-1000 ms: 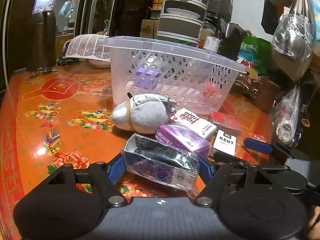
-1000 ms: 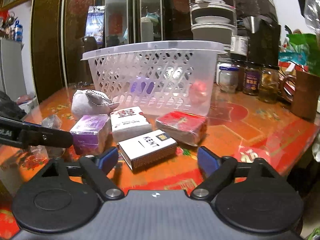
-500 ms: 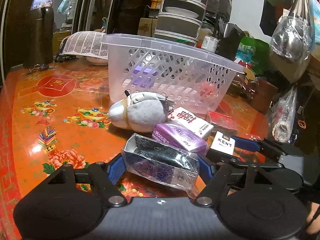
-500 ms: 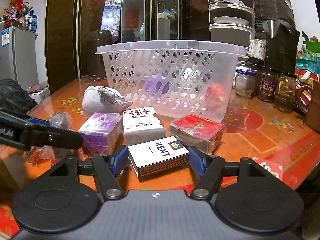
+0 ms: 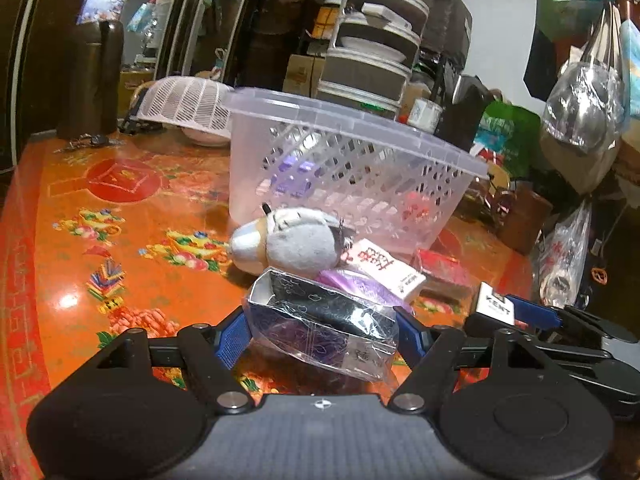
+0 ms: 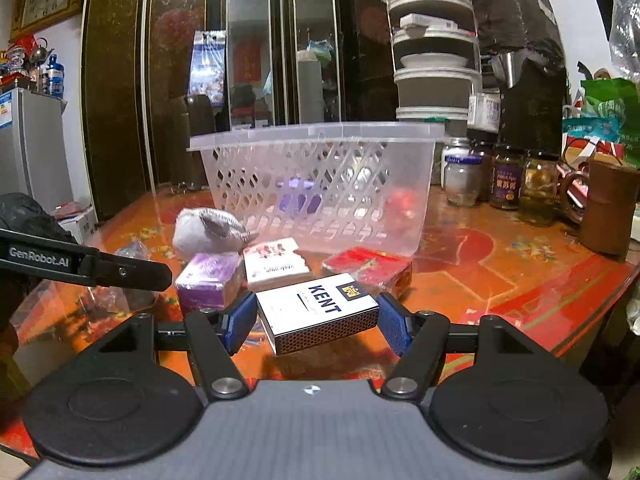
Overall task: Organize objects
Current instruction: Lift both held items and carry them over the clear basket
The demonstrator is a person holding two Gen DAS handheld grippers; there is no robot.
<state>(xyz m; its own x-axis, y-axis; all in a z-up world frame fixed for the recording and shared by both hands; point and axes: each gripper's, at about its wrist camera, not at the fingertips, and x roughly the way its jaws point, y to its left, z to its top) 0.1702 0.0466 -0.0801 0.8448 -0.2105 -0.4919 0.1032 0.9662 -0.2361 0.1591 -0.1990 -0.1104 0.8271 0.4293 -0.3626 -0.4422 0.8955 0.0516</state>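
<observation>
My left gripper [image 5: 322,328] is shut on a clear plastic packet with black and purple contents [image 5: 320,328], held just above the table. My right gripper [image 6: 316,318] is shut on a white KENT box [image 6: 316,312], lifted off the table; it also shows at the right of the left wrist view [image 5: 494,304]. A clear perforated basket [image 5: 352,176] [image 6: 320,188] stands behind, with purple and red things inside. In front of it lie a grey plush toy [image 5: 288,244] [image 6: 208,234], a purple box [image 6: 208,278], a white box with red letters [image 6: 276,262] and a red packet [image 6: 368,266].
An orange patterned table [image 5: 120,240] carries everything. A white mesh cover [image 5: 184,102] and keys [image 5: 86,142] lie at the far left. Glass jars [image 6: 504,178] and a brown mug [image 6: 608,206] stand at the right. Stacked containers [image 5: 372,40] rise behind the basket.
My right gripper closed on the KENT box and lifted it off the table. My left gripper kept its hold on the packet and rose a little.
</observation>
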